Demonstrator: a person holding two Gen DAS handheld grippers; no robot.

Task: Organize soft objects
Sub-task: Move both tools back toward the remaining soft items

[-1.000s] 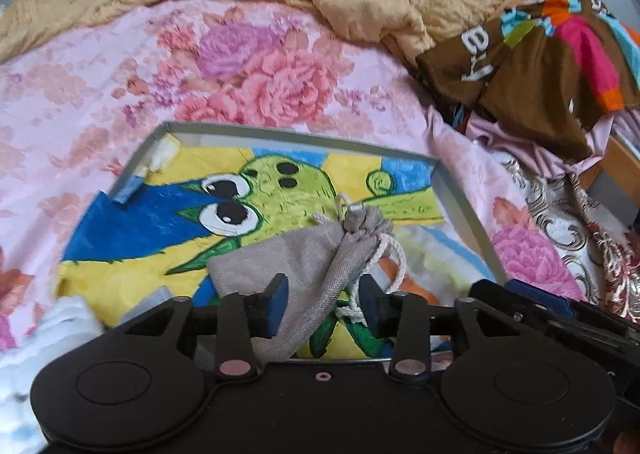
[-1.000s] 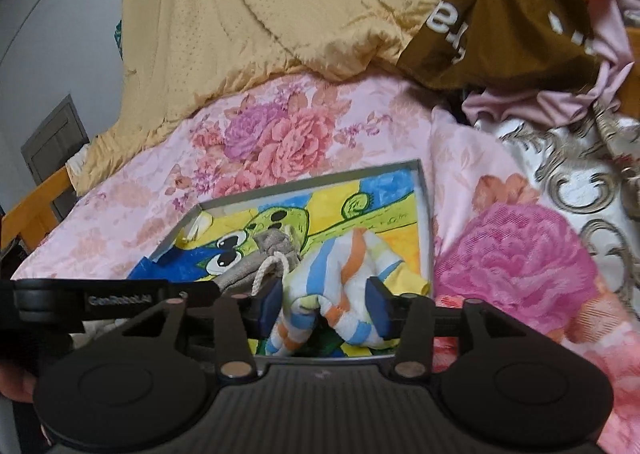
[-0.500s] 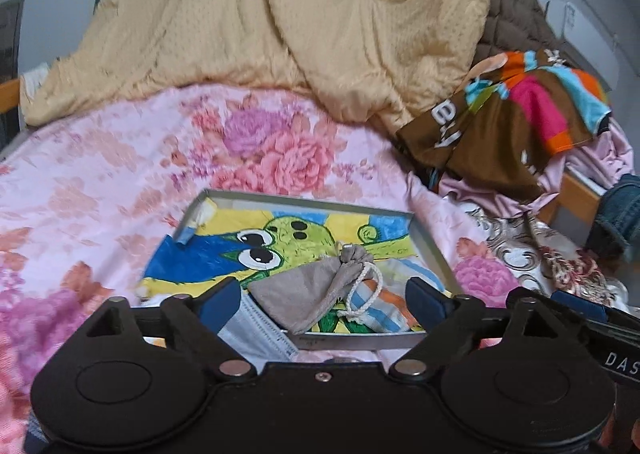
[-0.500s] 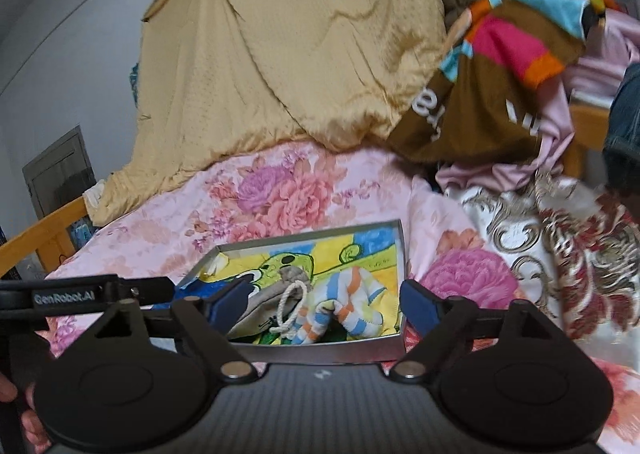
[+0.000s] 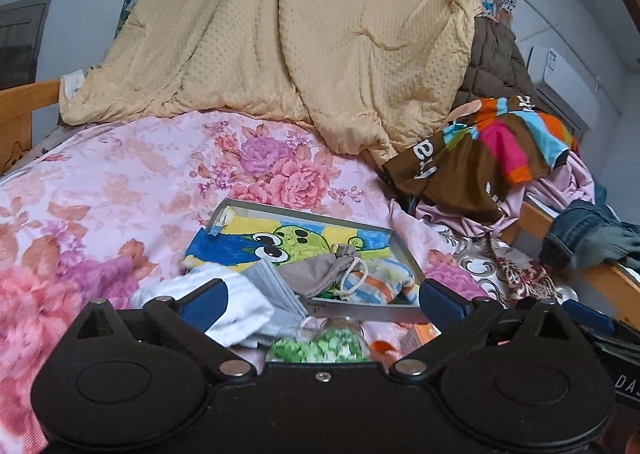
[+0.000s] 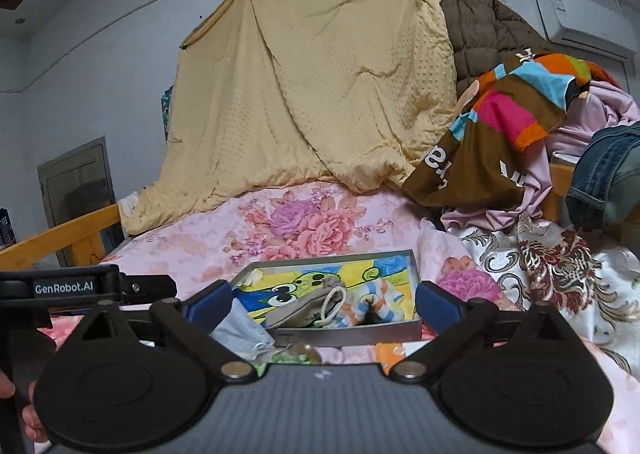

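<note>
Opening wide and empty, left gripper [image 5: 322,300] and right gripper [image 6: 324,300] have released grey drawstring pouch [image 5: 316,274] and striped sock [image 6: 370,304] ahead, inside shallow cartoon-lined metal tray [image 6: 352,332]; two soft items now organized.

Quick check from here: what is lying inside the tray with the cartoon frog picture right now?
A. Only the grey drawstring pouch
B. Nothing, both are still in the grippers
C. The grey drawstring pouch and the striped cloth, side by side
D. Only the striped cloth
C: the grey drawstring pouch and the striped cloth both lie on the frog picture inside the tray, touching each other, with no gripper pads on either.
</note>
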